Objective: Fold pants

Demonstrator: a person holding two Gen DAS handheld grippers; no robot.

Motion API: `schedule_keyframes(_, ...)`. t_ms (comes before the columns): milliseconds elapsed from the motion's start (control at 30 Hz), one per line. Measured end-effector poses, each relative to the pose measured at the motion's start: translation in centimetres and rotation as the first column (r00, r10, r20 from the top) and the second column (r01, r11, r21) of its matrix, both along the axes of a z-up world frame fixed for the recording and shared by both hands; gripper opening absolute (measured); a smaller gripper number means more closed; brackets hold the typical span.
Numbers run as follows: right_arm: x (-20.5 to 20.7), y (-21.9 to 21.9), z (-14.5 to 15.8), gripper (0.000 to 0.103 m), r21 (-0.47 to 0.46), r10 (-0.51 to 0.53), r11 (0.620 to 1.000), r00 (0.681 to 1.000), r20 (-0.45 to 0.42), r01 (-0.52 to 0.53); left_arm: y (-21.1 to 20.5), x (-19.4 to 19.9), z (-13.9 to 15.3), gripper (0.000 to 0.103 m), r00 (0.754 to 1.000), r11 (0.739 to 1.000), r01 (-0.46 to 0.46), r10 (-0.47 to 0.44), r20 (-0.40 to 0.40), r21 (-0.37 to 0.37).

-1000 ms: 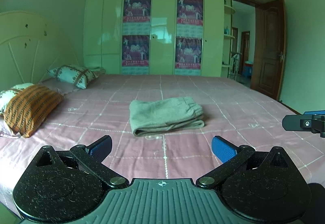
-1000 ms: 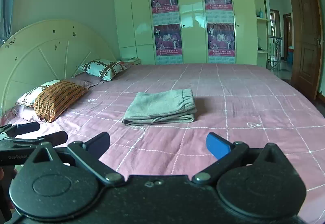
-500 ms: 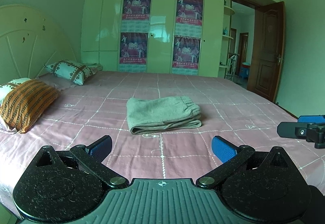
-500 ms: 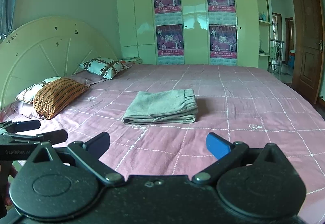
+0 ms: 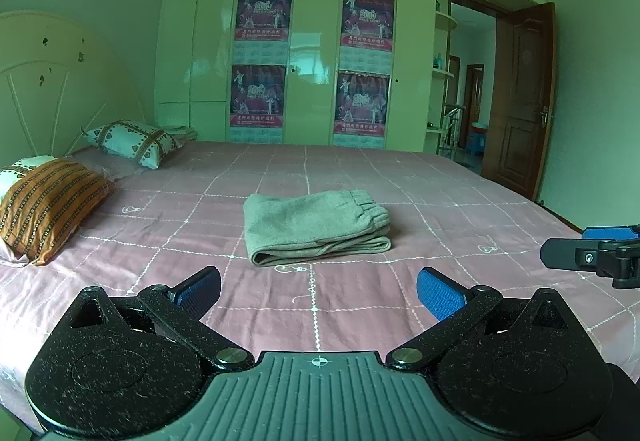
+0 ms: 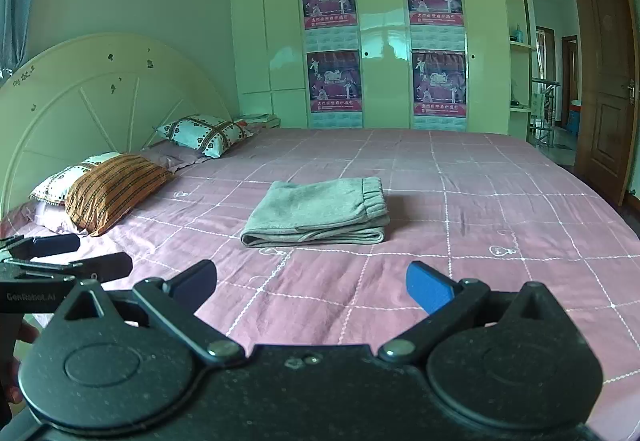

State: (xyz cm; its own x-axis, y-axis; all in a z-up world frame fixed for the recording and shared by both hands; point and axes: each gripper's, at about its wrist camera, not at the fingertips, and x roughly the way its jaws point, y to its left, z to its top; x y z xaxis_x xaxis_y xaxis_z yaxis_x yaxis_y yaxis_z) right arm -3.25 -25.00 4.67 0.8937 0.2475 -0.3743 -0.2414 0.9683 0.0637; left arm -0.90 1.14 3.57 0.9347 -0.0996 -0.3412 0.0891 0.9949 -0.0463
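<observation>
Leftmost, a pale arched headboard (image 6: pixel 100 97) backs the bed (image 5: pixel 460 201), with an orange striped pillow (image 5: pixel 44 201) lying near the edge and a white patterned pillow (image 5: pixel 132 139) behind it, closer to the wardrobe. Centrally, the grey pants (image 5: pixel 316 227) lie folded into a compact rectangular stack on the pink checked bedspread, their gathered elastic waistband turned to the right and the rounded fold turned to the left. Nothing touches them; both grippers are well short of the stack, at the near edge of the bed.

The left gripper (image 5: pixel 318 291) has its blue-padded fingers (image 5: pixel 440 295) spread wide and holds nothing; only bedspread shows between them. The right gripper (image 6: pixel 312 287) is likewise spread wide and empty. Each tool shows at the edge of the other's view: the right one juts in from the right side of the left wrist view, the left one from the left side of the right wrist view.

Behind the bed, a glossy wardrobe (image 5: pixel 316 81) carries 4 posters (image 5: pixel 262 13) in 2 columns. Rightmost, a brown wooden door (image 5: pixel 520 101) stands open onto a hallway.
</observation>
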Motion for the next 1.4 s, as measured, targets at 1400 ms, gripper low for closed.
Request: schedule_keyframes(1400, -0.1, 0.09, -0.04, 0.097, -0.01, -0.015, 1.0, 1.0, -0.001, 0.015, 0.07, -0.07, 0.1, 0.103, 1.0, 0.999, 0.003, -0.003, 0.019, -0.034)
